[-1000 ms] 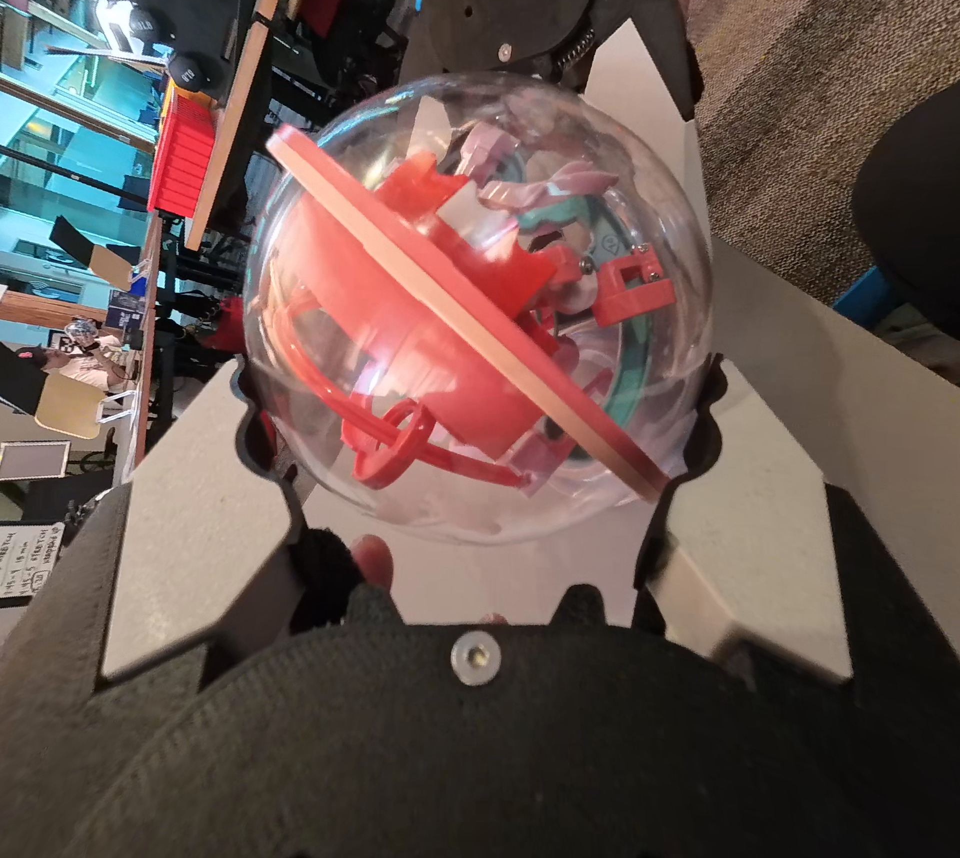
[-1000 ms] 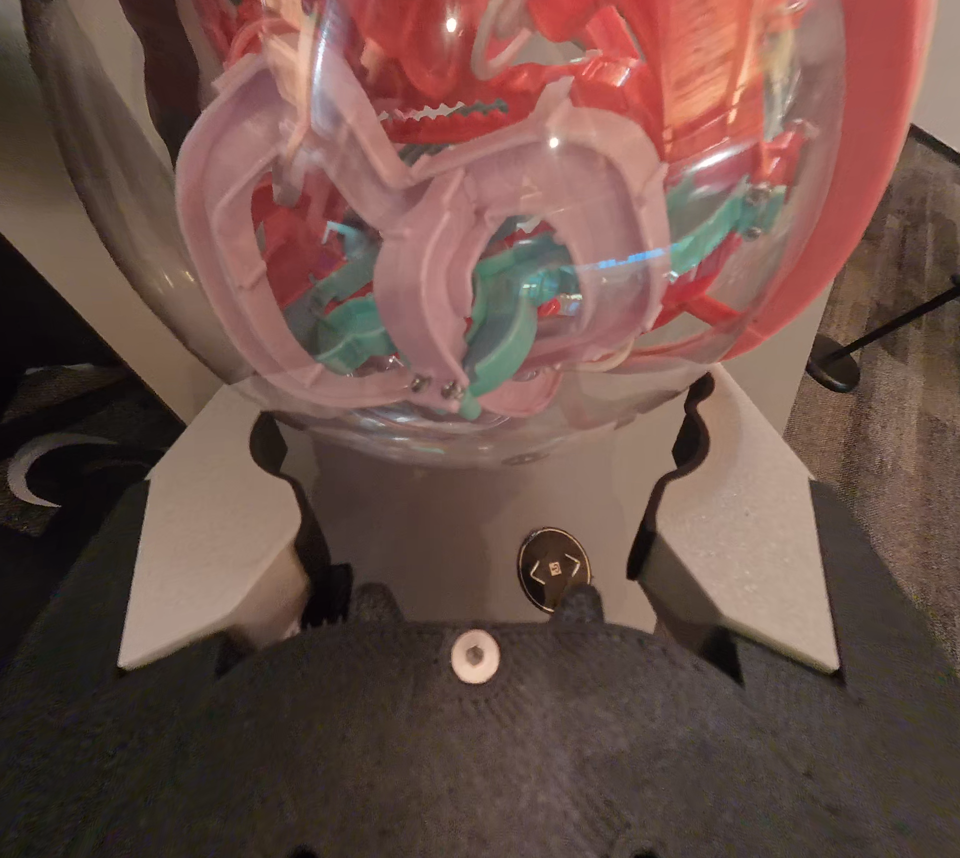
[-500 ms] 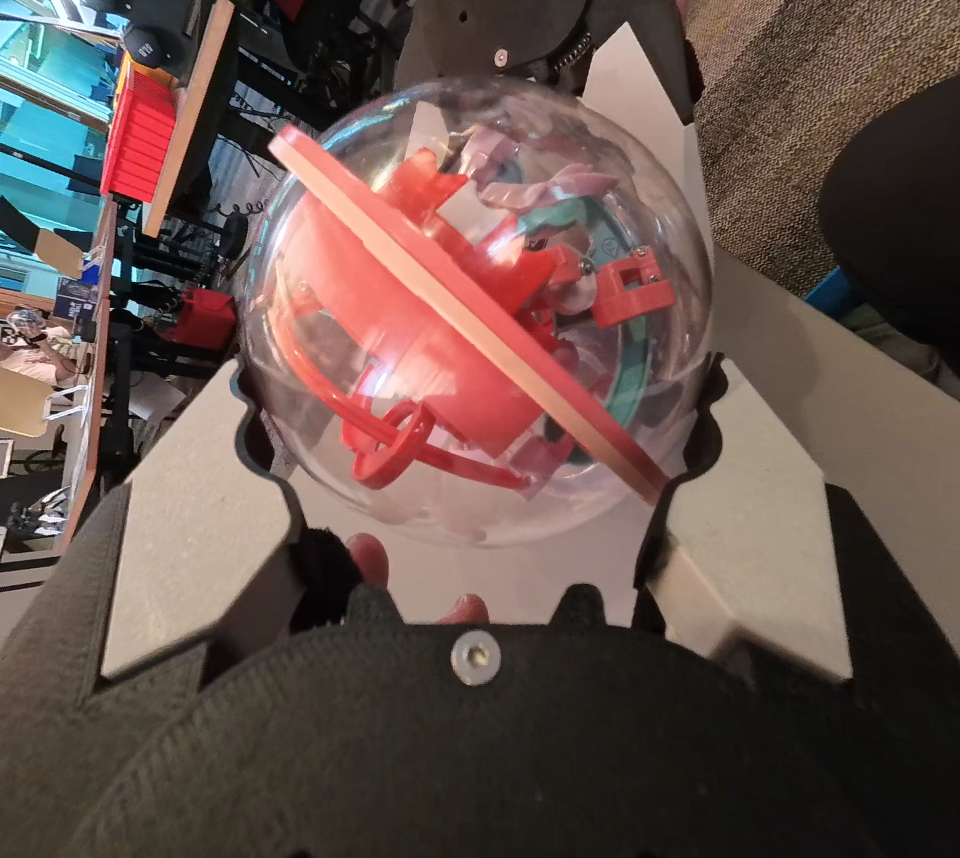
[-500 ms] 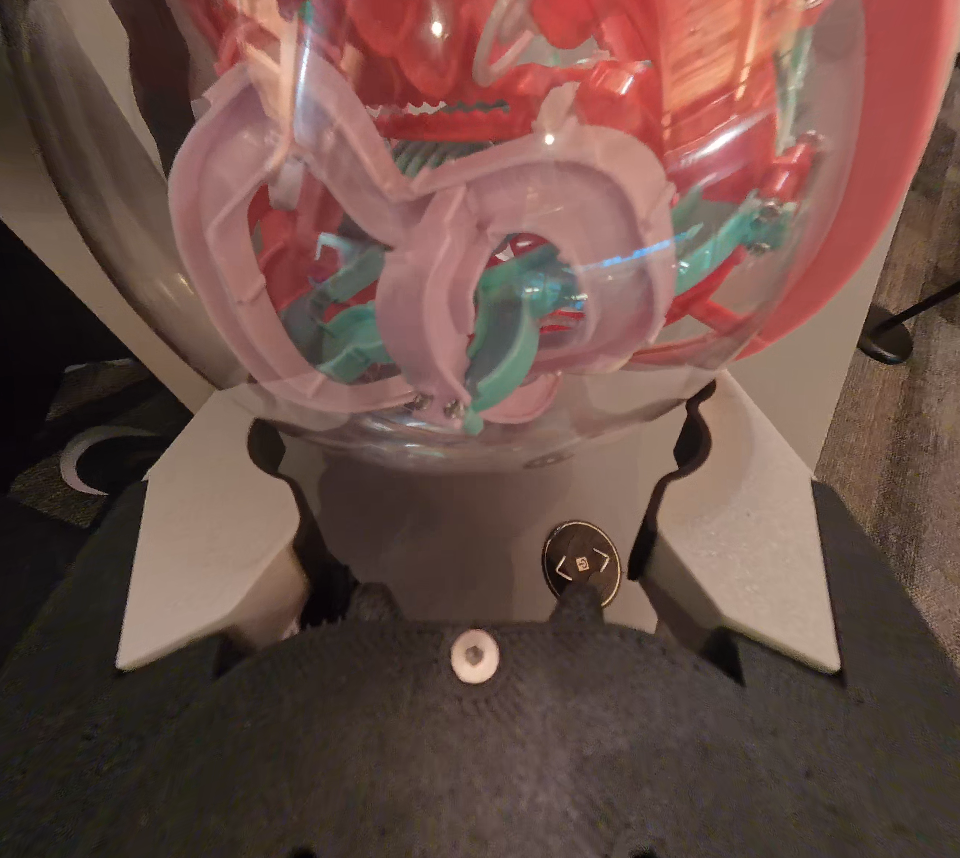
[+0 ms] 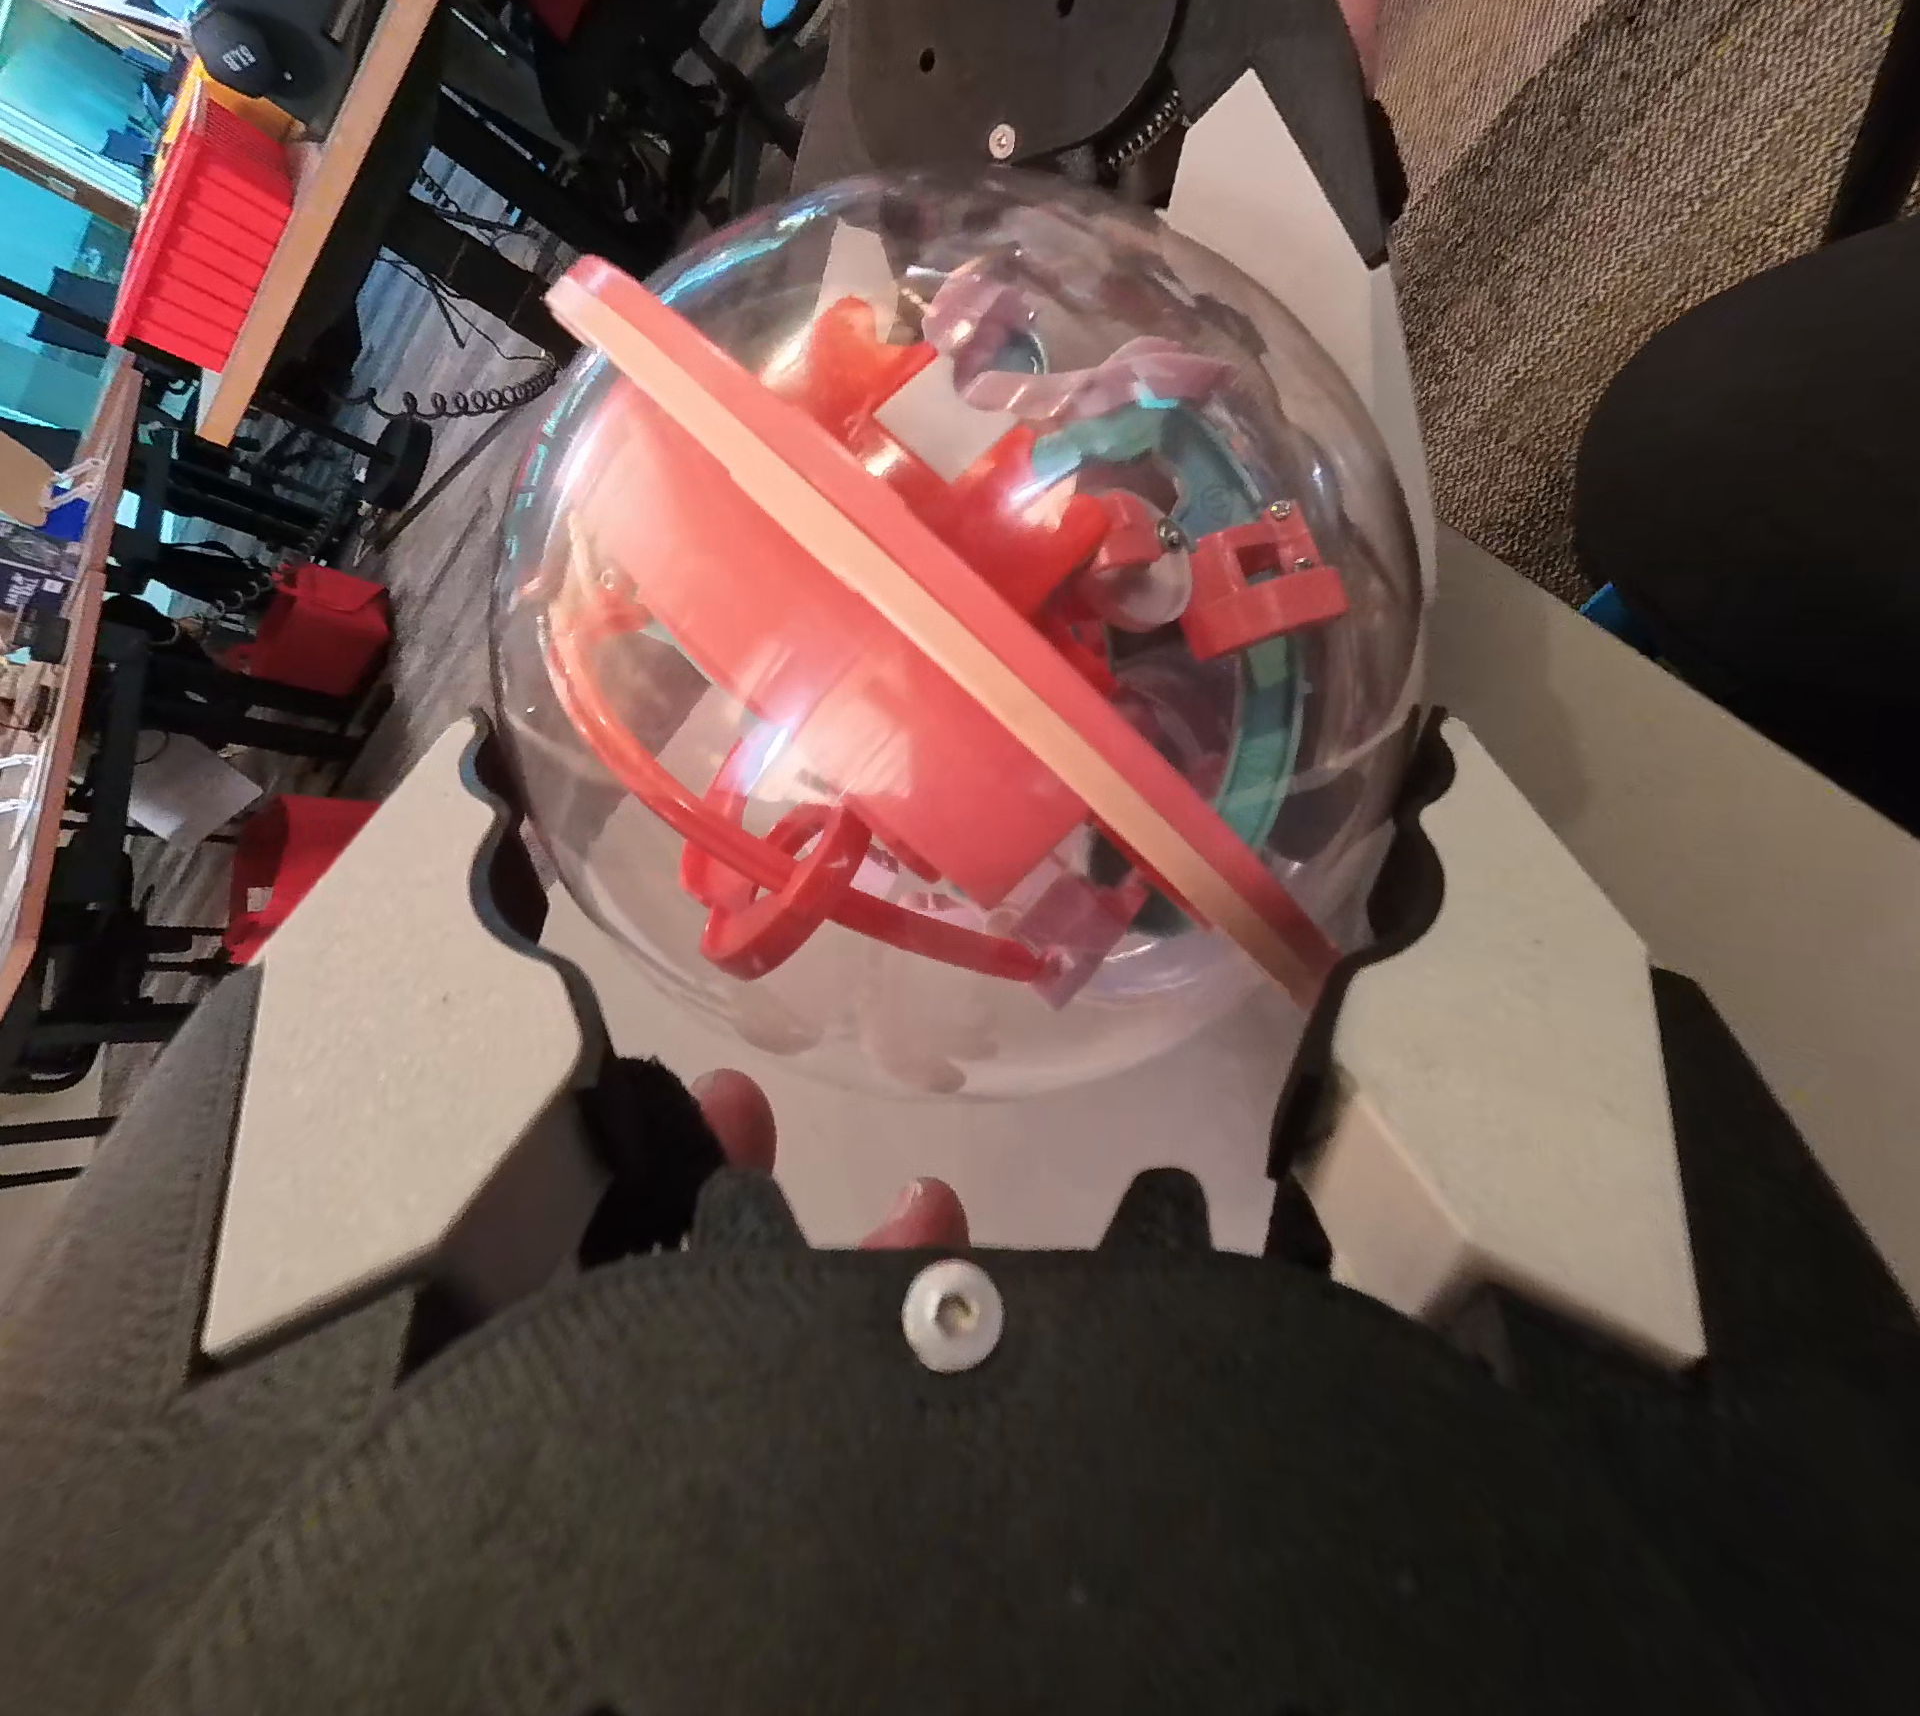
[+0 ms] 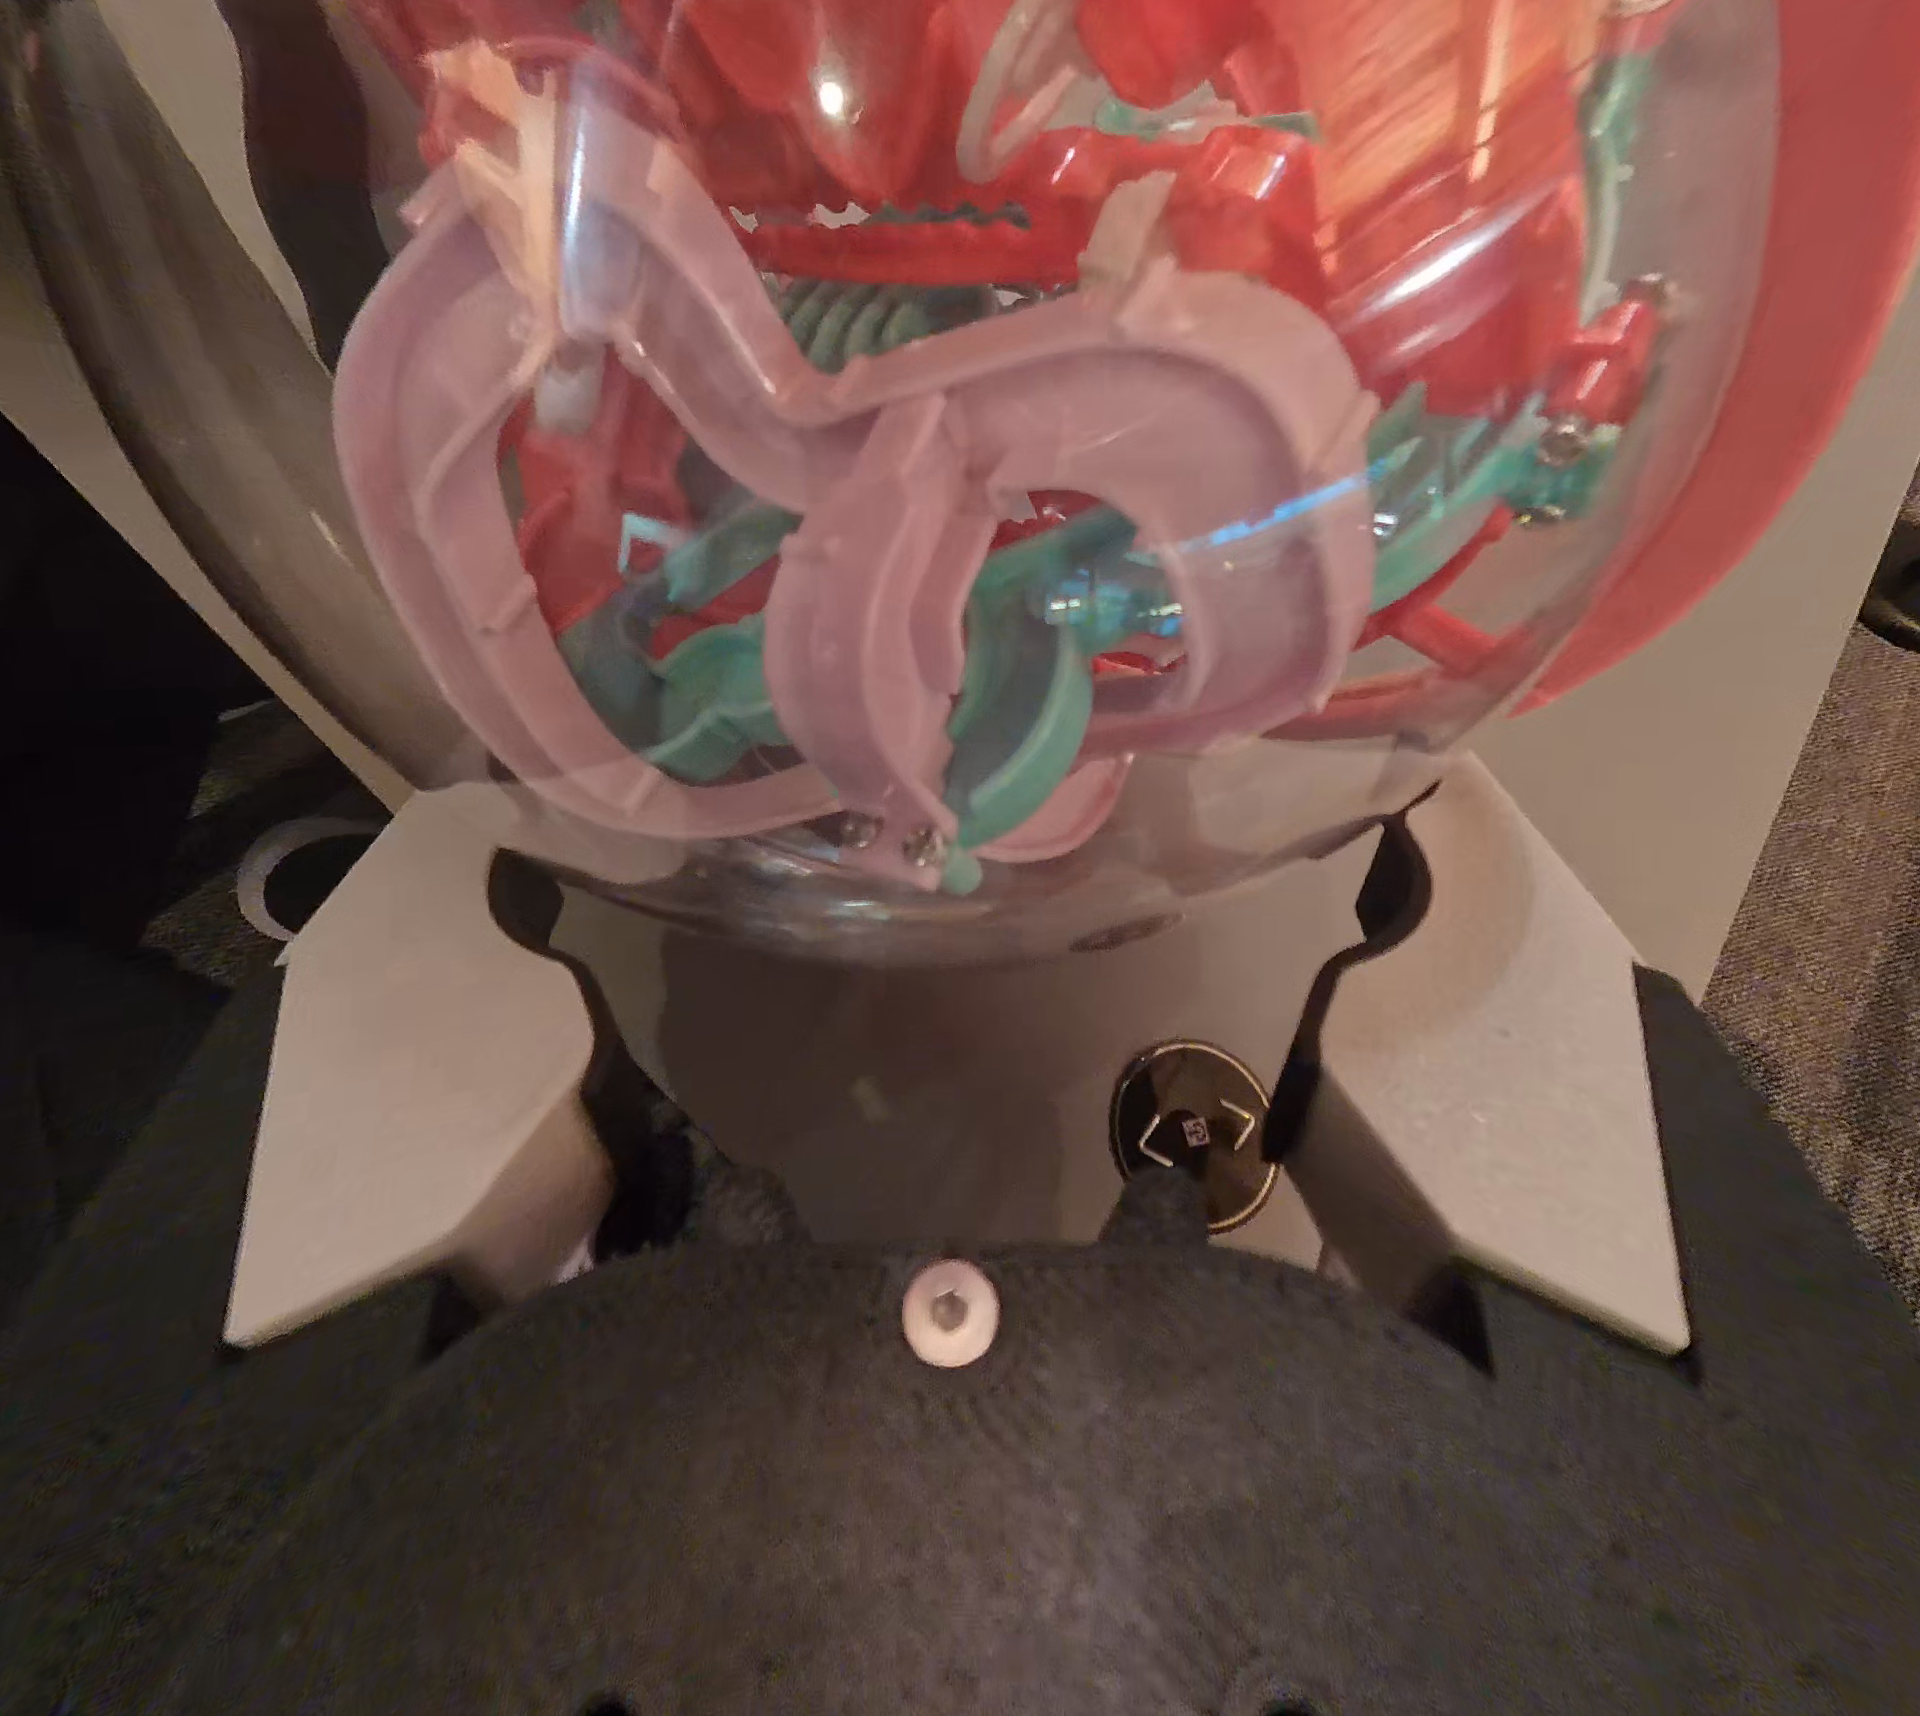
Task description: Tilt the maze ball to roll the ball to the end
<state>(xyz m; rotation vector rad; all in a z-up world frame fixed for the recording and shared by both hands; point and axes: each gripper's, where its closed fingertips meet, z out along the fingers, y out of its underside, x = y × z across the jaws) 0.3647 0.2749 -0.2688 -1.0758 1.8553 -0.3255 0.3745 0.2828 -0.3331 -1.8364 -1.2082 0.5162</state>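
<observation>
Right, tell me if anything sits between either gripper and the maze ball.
Nothing visible does. The left gripper has its fingers directly against the clear shell of the maze ball on both sides. The right gripper cradles the same shell, with no object in the gap.

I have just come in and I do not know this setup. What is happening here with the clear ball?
A person holds a clear maze ball between two handheld grippers, above a white table. The left gripper has its two fingers against the sphere's sides, and the right gripper meets the sphere from the opposite side. The red ring around the sphere sits on a slant, so the ball is tilted. Inside are red, teal and lilac tracks; I cannot pick out the small ball.
</observation>
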